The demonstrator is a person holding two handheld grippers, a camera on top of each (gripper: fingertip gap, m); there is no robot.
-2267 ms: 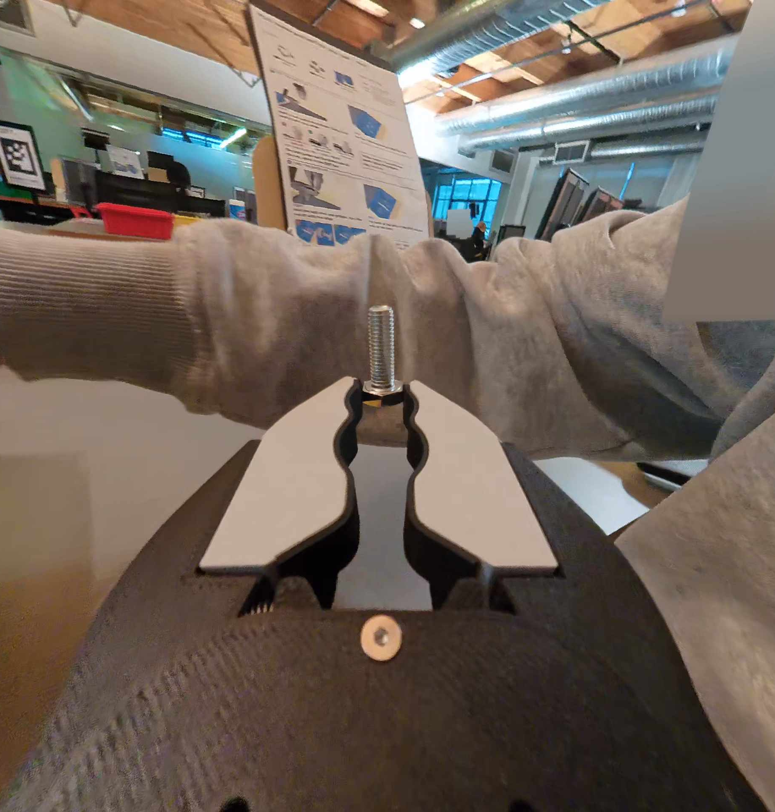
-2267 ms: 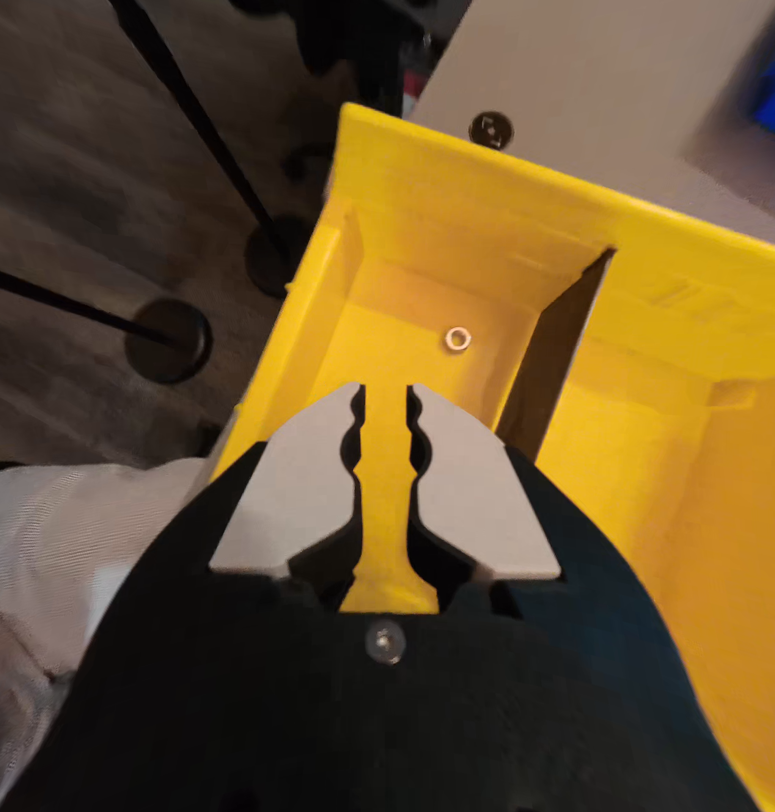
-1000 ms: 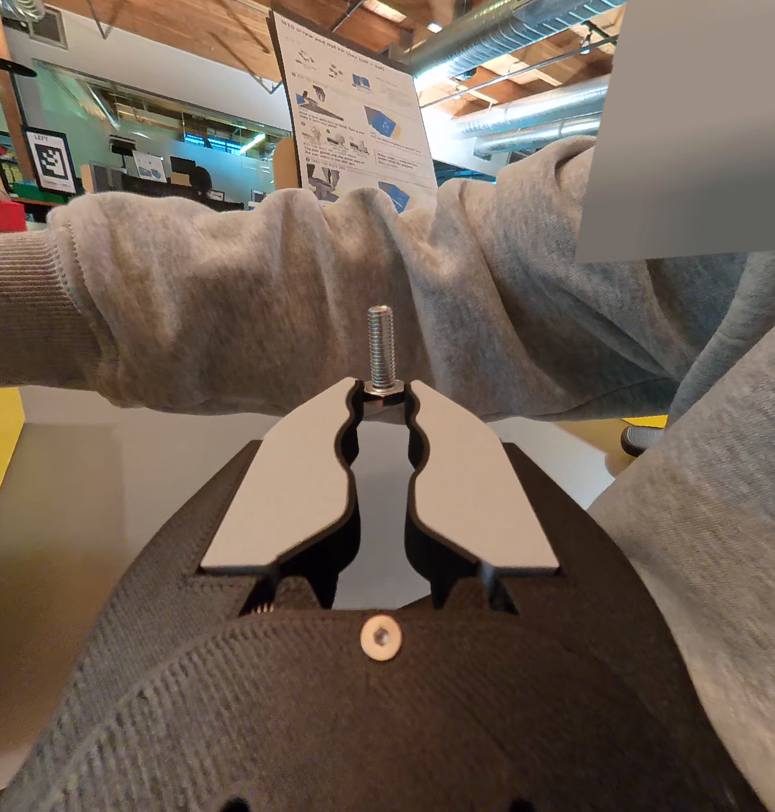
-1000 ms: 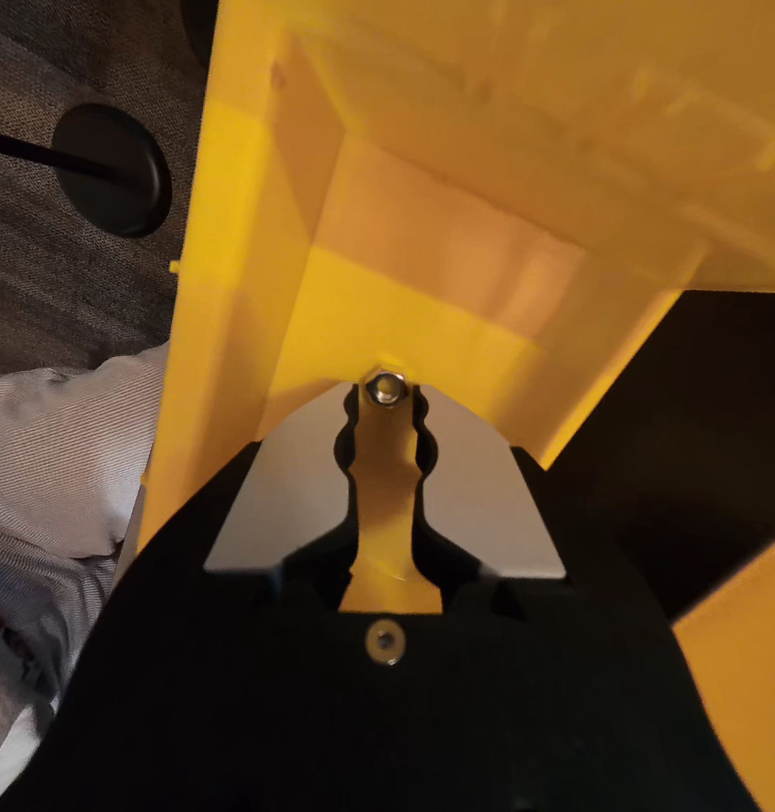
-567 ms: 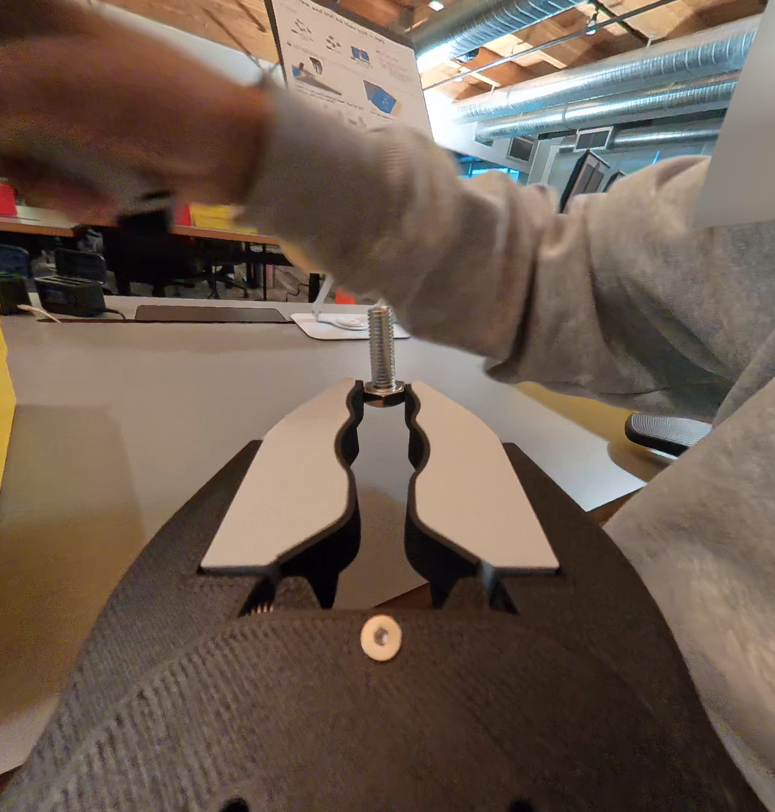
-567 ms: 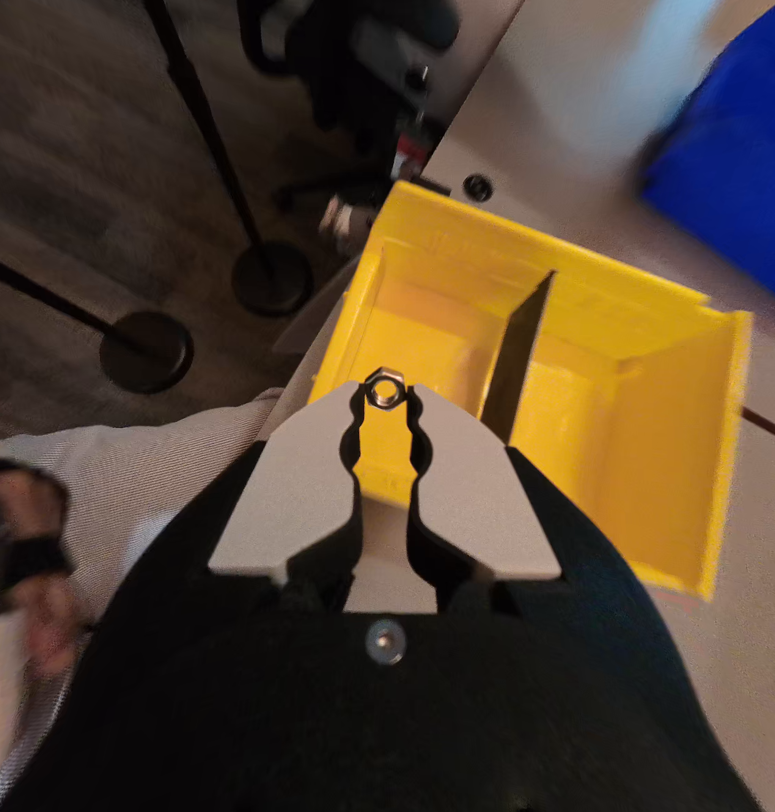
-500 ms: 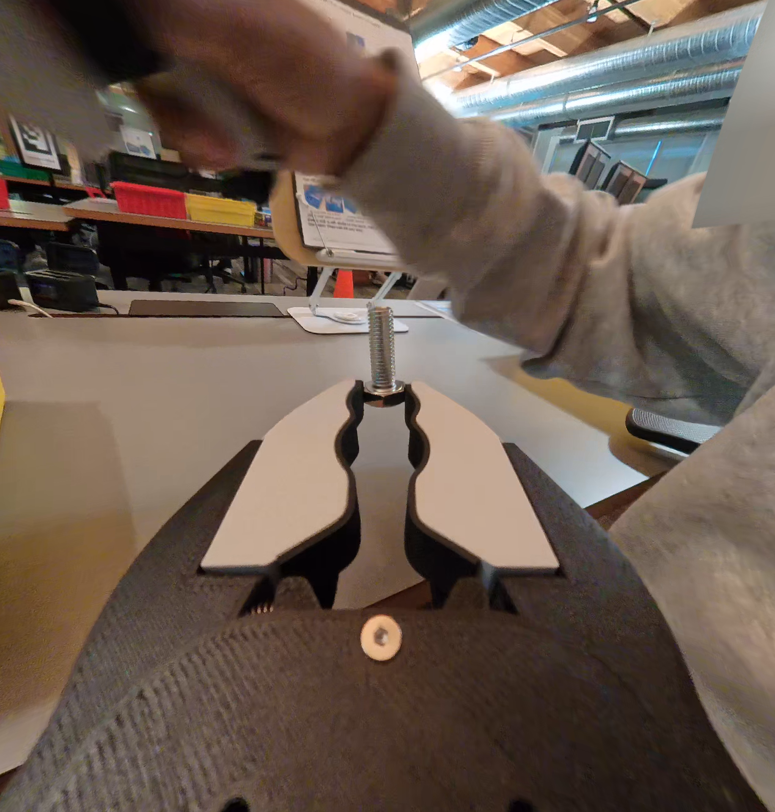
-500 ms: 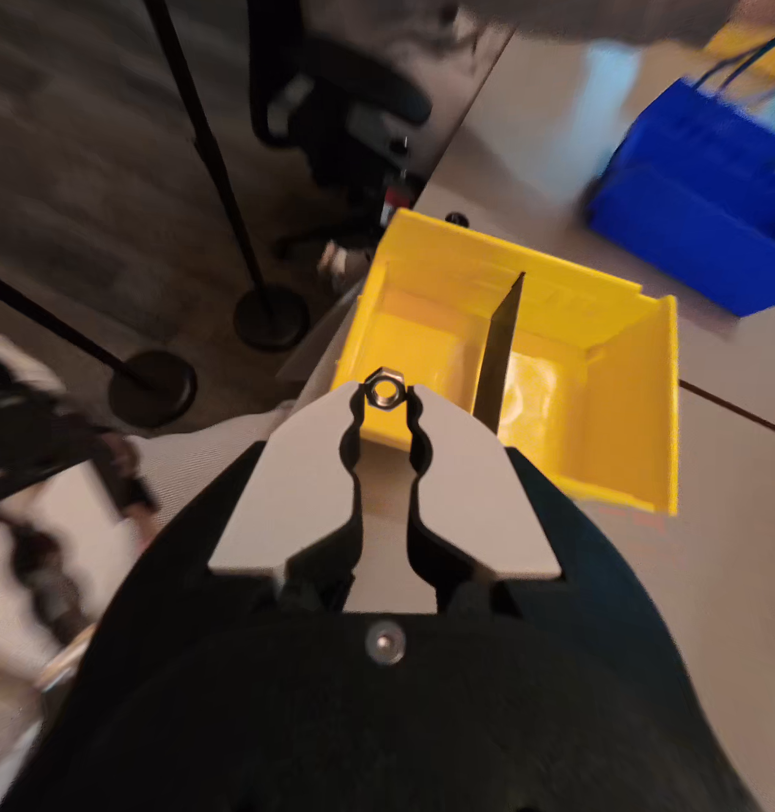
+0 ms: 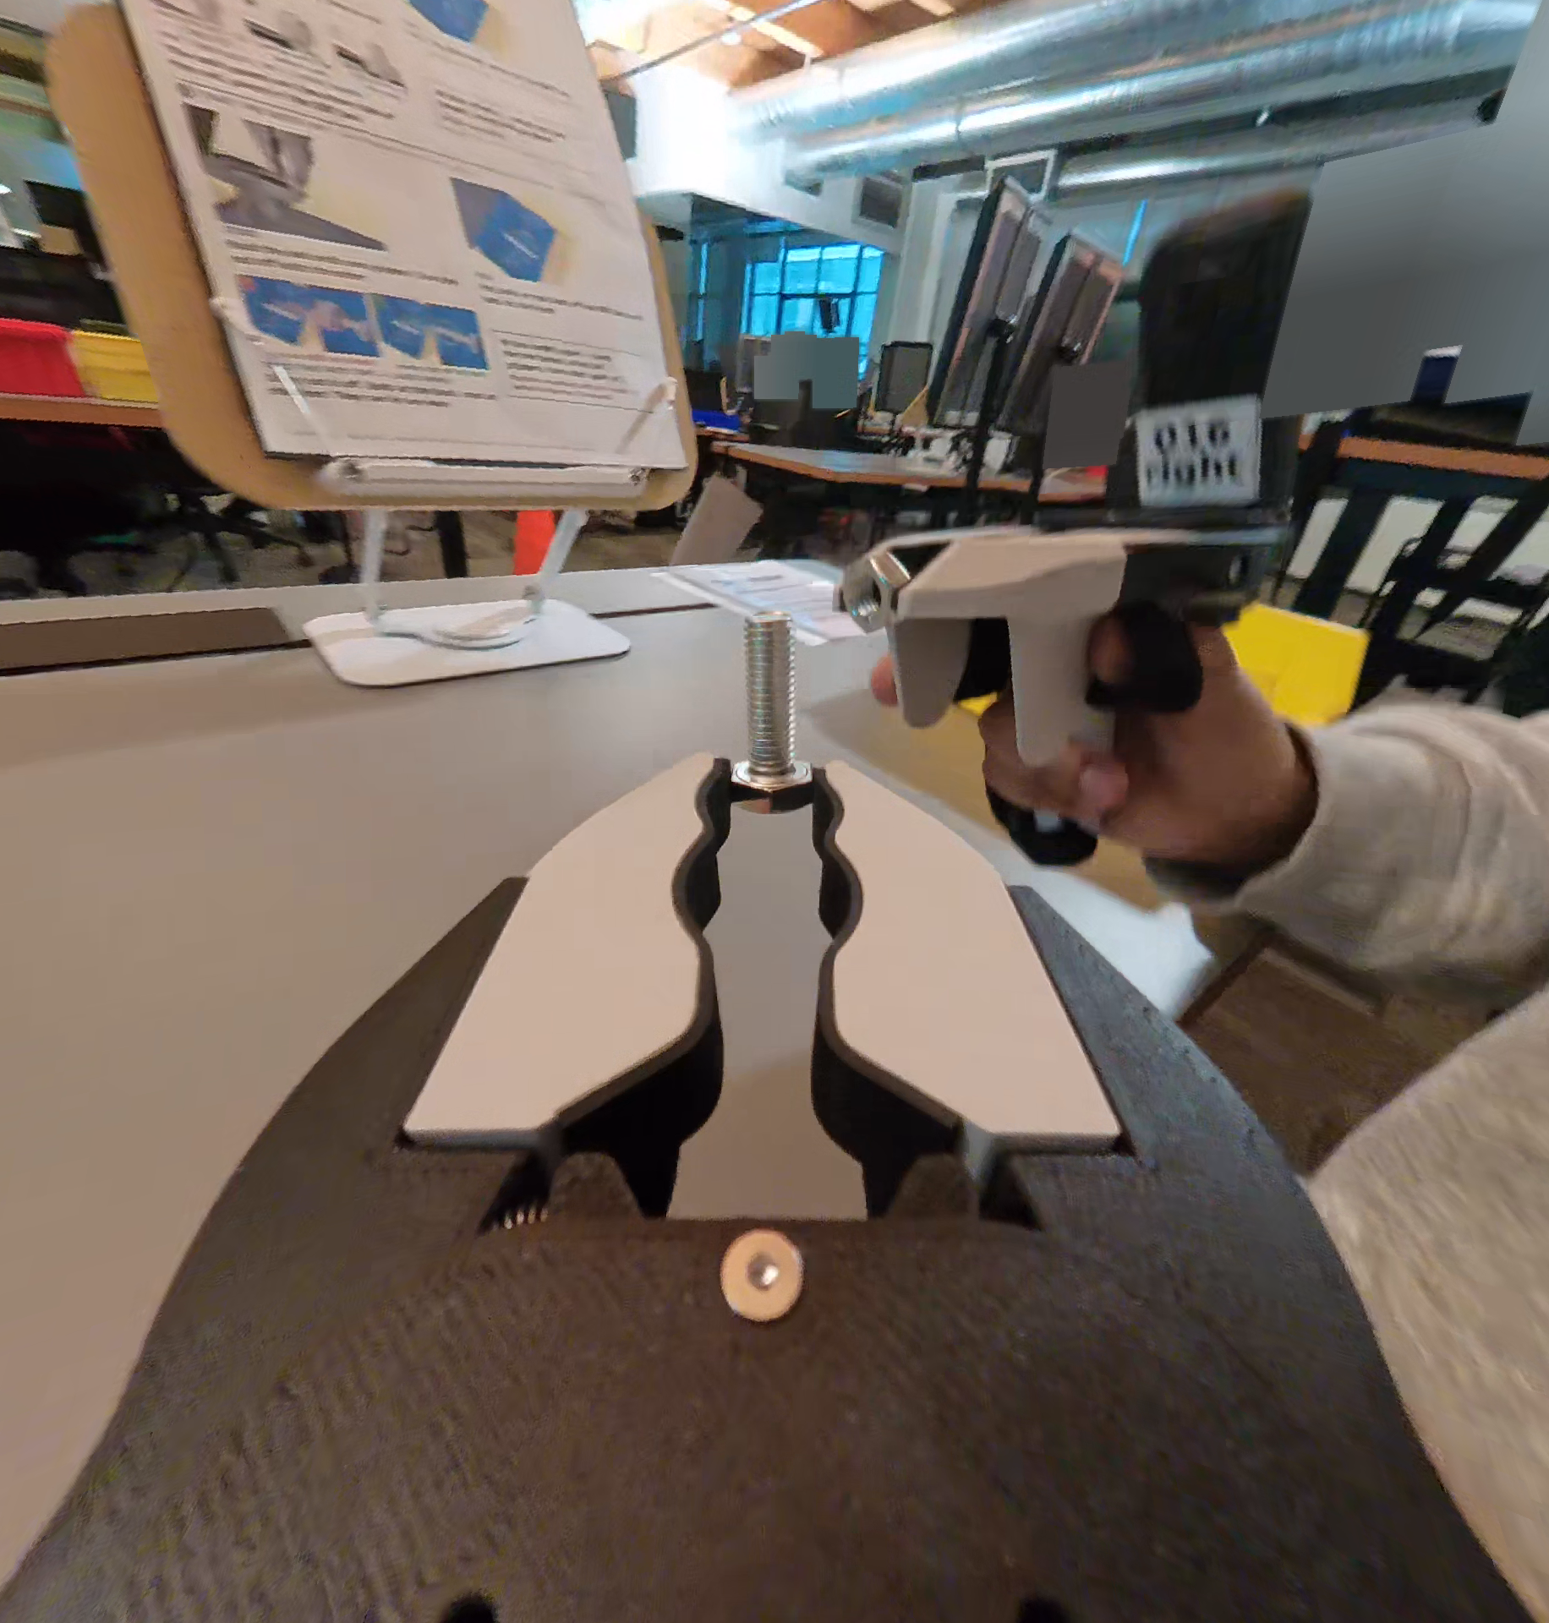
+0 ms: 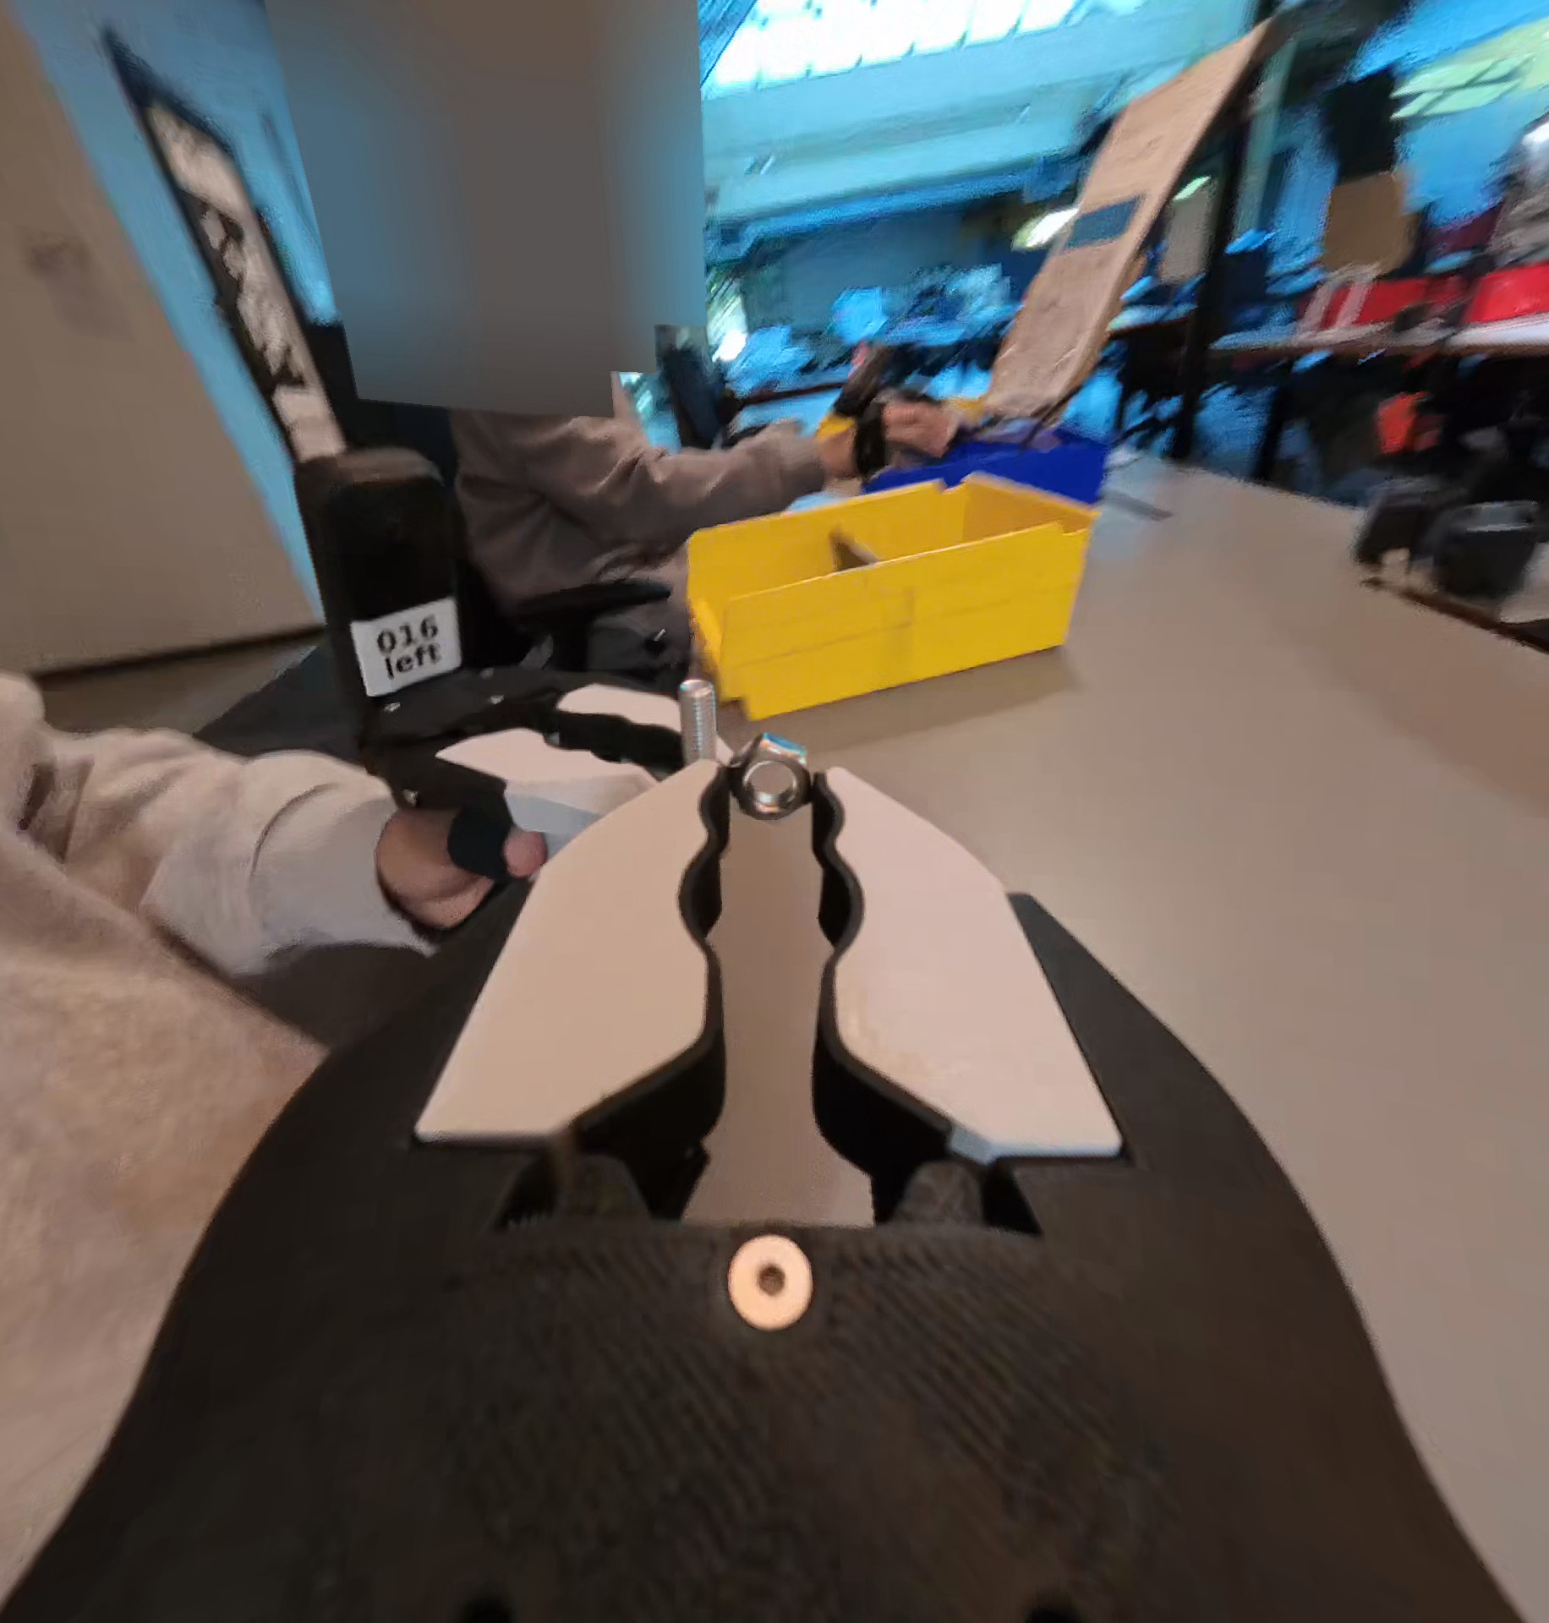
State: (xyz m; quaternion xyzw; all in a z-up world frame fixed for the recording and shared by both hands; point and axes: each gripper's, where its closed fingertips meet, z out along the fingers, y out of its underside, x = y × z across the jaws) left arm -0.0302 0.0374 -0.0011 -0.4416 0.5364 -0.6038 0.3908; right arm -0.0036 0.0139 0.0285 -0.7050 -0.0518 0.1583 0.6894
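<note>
My left gripper (image 9: 769, 790) is shut on the hex head of a silver bolt (image 9: 768, 694), whose threaded shank stands upright above the fingertips. My right gripper (image 10: 769, 790) is shut on a small silver hex nut (image 10: 767, 784), held at the fingertips. In the left wrist view the right gripper (image 9: 876, 593) comes in from the right, with the nut (image 9: 872, 593) just right of and level with the bolt's top, a small gap between them. In the right wrist view the left gripper (image 10: 578, 729) and the bolt (image 10: 694, 716) show just left of the nut.
A grey table (image 9: 226, 834) lies under both grippers. A yellow divided bin (image 10: 894, 588) stands on it, with a blue bin (image 10: 1017, 465) behind. A document stand with a printed sheet (image 9: 384, 263) stands at the table's back. Another person (image 10: 622, 492) sits behind the bins.
My right gripper took the nut from the yellow bin, lifted out and swung across to the bolt held by my left gripper. The left gripper has kept the bolt upright and nearly still.
</note>
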